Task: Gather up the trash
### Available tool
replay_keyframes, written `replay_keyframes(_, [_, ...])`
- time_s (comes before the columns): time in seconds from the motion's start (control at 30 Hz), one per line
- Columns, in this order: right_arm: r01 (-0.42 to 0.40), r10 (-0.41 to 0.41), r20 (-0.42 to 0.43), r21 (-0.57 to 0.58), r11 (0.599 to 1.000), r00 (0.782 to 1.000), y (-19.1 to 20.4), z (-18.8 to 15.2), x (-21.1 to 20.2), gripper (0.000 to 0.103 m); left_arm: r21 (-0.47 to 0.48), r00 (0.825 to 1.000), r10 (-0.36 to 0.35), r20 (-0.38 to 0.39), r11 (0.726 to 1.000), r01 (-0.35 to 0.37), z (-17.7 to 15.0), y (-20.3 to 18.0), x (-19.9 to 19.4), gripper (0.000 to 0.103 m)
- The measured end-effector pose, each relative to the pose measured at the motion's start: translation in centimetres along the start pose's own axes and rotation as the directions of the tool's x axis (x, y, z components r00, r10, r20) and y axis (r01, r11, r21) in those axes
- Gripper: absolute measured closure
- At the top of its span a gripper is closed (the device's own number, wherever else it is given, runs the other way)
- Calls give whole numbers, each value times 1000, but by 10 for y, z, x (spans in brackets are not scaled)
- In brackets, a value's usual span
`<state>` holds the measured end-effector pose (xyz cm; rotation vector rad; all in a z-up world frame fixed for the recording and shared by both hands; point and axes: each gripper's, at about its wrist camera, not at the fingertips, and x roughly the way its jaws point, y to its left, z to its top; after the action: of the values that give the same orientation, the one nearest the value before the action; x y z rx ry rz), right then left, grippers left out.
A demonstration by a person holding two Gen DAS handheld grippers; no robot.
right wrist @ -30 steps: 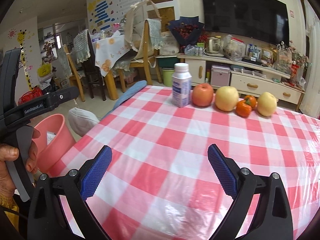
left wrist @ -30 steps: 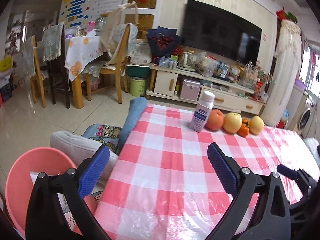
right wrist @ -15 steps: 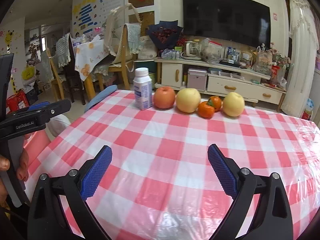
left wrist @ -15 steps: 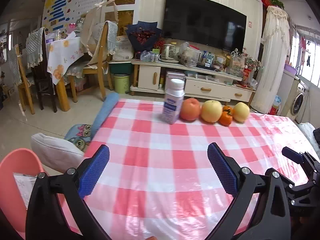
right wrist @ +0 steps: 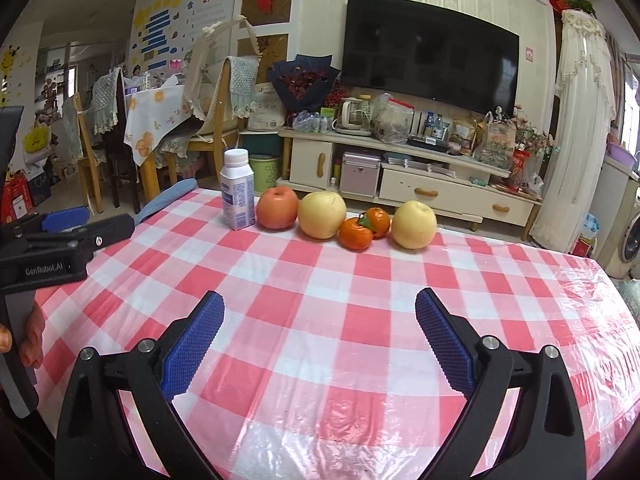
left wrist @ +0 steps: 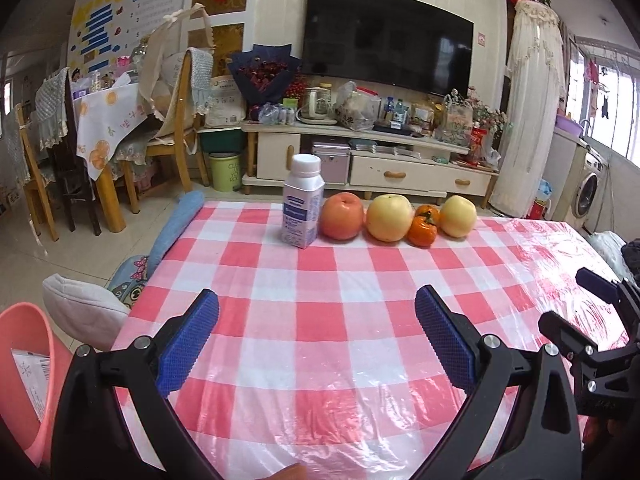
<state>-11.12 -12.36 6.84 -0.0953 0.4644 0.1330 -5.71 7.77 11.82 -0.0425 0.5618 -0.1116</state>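
Both my grippers hang spread and empty over the near end of the checked tablecloth (left wrist: 320, 320) — left gripper (left wrist: 316, 336), right gripper (right wrist: 320, 336). The likely trash, the white bottle (left wrist: 302, 204), stands upright at the far edge, touching the red apple (left wrist: 342, 216). A careless reach could tip it or roll the fruit off — and the pink bin (left wrist: 24, 360) sits low, left of the table.

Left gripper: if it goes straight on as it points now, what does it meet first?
Likely the red apple beside the milk bottle; the left gripper is open over bare tablecloth until then. Depth is unclear, and it may graze the cloth first.
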Motion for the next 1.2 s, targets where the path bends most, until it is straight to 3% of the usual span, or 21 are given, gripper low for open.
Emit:
replay_keyframes(0.67, [83, -85, 21, 94, 992, 996, -48, 0, -4, 8, 88, 1000, -15, -25, 996, 18, -8, -48, 13, 4])
replay_keyframes(1.2, [90, -91, 12, 95, 991, 996, -52, -4, -1, 8, 31, 999, -17, -31, 999, 18, -7, -41, 17, 4])
